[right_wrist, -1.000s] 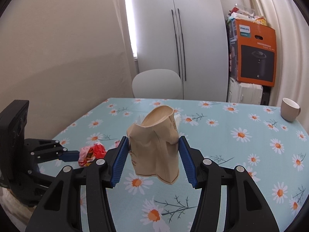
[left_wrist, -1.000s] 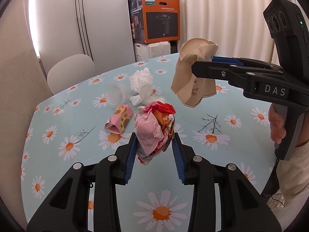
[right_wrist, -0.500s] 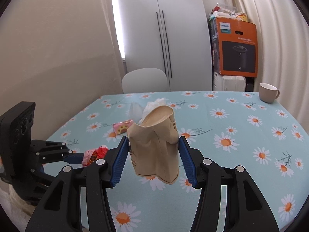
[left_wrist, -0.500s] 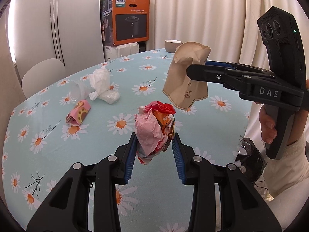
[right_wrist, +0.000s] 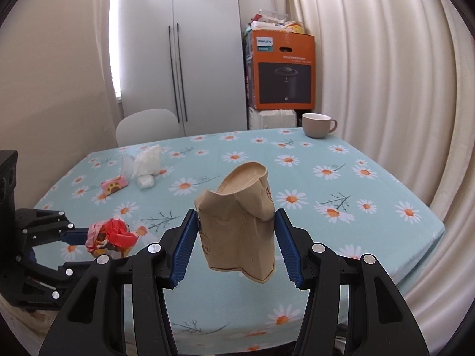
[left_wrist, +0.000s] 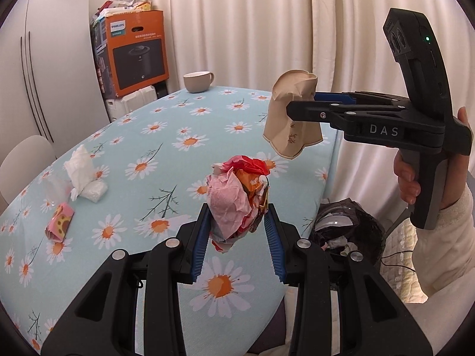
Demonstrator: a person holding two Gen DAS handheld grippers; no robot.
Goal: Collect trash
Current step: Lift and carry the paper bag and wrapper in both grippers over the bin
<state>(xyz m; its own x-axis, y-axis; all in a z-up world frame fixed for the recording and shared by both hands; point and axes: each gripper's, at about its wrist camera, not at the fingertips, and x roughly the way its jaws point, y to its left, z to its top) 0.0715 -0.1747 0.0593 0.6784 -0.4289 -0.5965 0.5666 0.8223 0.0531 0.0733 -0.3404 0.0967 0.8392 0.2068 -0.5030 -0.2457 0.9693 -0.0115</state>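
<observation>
Left claw (left_wrist: 237, 234) clenched on crumpled pink-and-red paper wad (left_wrist: 237, 195), blue pads pressed on both sides, wad held clear above the bench (left_wrist: 184, 124). Seen from the right wrist view too: same wad (right_wrist: 111, 235) in left claw (right_wrist: 89, 237), low at the near-left edge of the bench (right_wrist: 371, 160).

Right claw (right_wrist: 236, 243) clamped on squashed brown paper cup (right_wrist: 237, 222), mouth up and dented, bottom rim hanging below the pads, off the bench surface. In the left view, cup (left_wrist: 292, 124) held in right claw (left_wrist: 299, 103) above and right of the wad, apart from it, over the bench's right edge. Right hand (left_wrist: 415, 175) wrapped on the claw's grip.

Left lying on the bench, far left: white crumpled tissue (left_wrist: 80, 166), touching small clear plastic bag (left_wrist: 95, 191); pink patterned wrapper (left_wrist: 59, 222) near them, closer to the camera. Clear plastic cup (right_wrist: 127, 163) on its side just beside the tissue (right_wrist: 148, 160).

Beige mug (right_wrist: 317, 124) upright at far bench corner. Dark-lined trash bin (left_wrist: 347, 231) below the bench's right edge, some scraps inside. Orange Philips box (right_wrist: 282, 71) stacked behind the bench; white chair (right_wrist: 148, 127) at the far side.
</observation>
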